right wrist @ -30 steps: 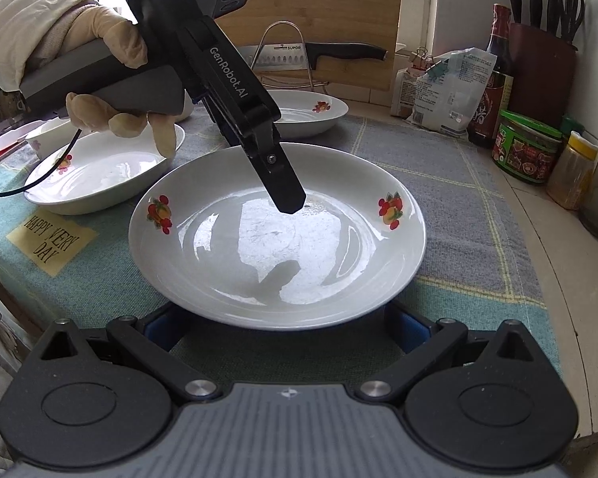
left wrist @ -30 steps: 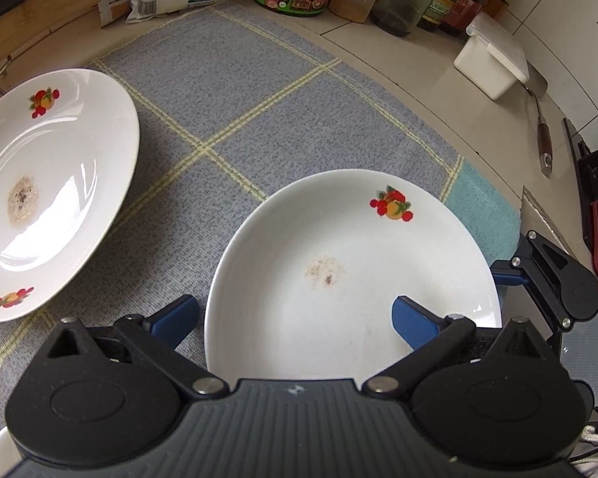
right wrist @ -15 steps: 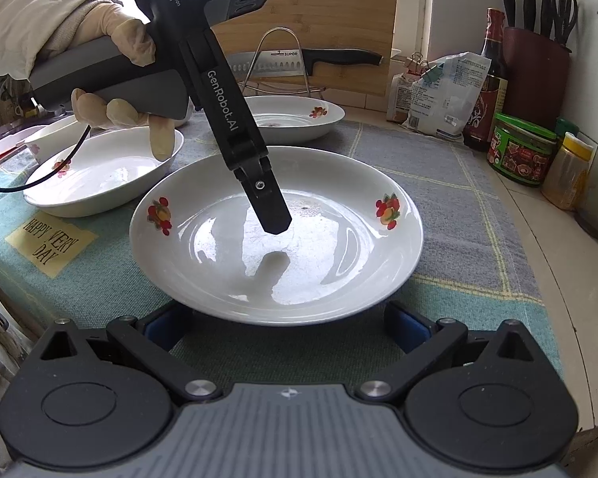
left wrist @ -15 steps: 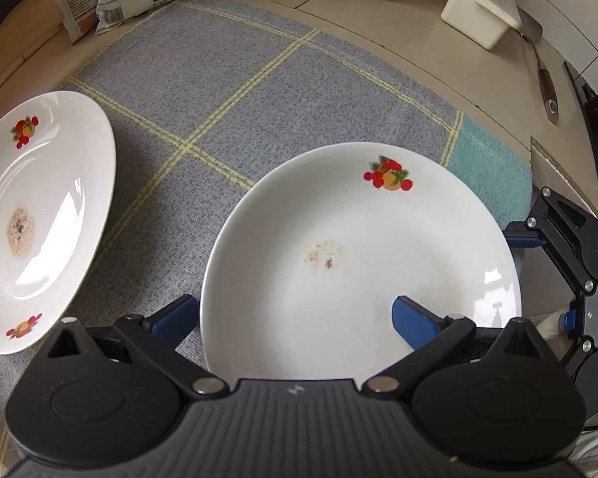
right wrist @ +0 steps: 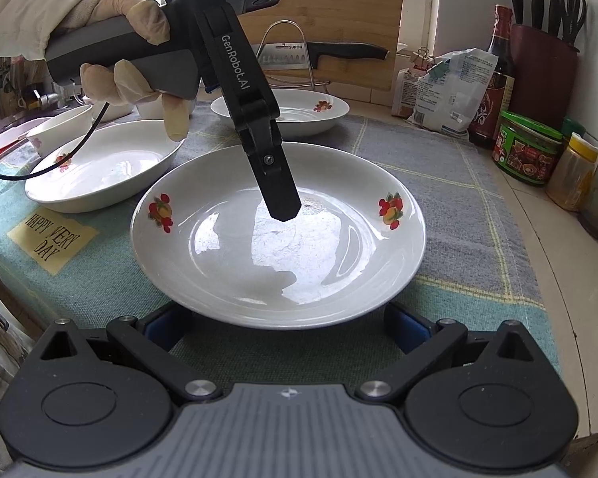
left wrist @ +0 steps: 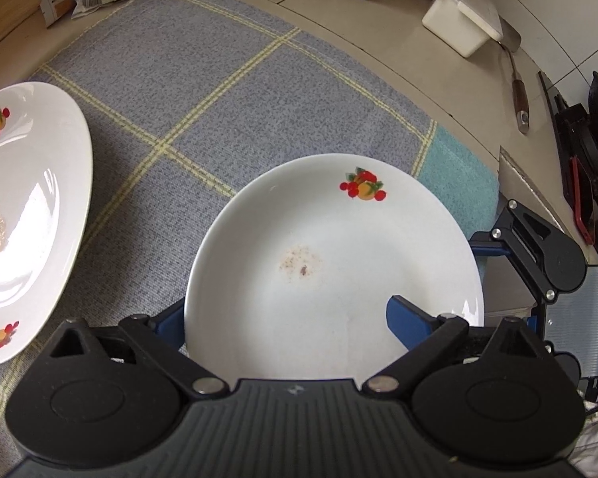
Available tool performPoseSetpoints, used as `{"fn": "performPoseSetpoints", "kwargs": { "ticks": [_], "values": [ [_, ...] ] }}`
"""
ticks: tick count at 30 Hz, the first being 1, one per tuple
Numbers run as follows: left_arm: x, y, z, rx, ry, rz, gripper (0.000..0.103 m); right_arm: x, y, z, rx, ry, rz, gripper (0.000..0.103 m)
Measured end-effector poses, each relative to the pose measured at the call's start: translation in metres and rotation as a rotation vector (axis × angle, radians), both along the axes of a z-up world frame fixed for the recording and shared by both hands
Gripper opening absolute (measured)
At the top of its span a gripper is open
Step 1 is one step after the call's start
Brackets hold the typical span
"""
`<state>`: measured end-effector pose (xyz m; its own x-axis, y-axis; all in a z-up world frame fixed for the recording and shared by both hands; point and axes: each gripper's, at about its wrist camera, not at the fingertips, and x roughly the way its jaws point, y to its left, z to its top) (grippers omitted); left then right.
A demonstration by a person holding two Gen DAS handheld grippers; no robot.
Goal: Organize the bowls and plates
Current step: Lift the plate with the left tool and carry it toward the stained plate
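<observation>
Left gripper (left wrist: 283, 320) is over the near plate (left wrist: 351, 263), pointing steeply down, one blue finger (left wrist: 408, 320) above the inside of the dish and the other tucked outside and below its rim. Its jaws have just been closing in, with the plate's rim between them, but the pads aren't pressing on it, so that claw is open around the edge. From the right wrist view the same plate (right wrist: 339, 255) sits on the checked grey cloth (right wrist: 458, 199), fruit motifs on both sides, a small brown smear at its centre. The right gripper (right wrist: 285, 328) waits low at the plate's near edge, jaws spread wide on either side and below the rim, gripping nothing. A gloved hand (right wrist: 127, 59) holds the left tool's handle. A second plate (left wrist: 24, 215) lies well to the left on the cloth; two more dishes stand behind in the right view.
</observation>
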<state>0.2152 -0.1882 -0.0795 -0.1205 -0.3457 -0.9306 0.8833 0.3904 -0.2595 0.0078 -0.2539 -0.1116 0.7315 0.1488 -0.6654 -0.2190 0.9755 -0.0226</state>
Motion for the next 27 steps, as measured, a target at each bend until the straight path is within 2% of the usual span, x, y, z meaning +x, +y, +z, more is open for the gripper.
{"fn": "performPoseSetpoints", "kwargs": {
  "ticks": [5,14,27],
  "values": [
    [0.001,0.000,0.001,0.006,-0.002,-0.011,0.091,0.001,0.002,0.002,-0.016,0.006,-0.006,0.103],
    [0.002,0.001,0.002,0.011,0.013,-0.048,0.090,0.001,0.006,0.004,-0.056,0.011,0.003,0.103],
    [0.018,-0.001,0.002,0.014,0.114,-0.058,0.087,0.005,0.008,0.006,-0.046,0.027,0.015,0.103]
  ]
}}
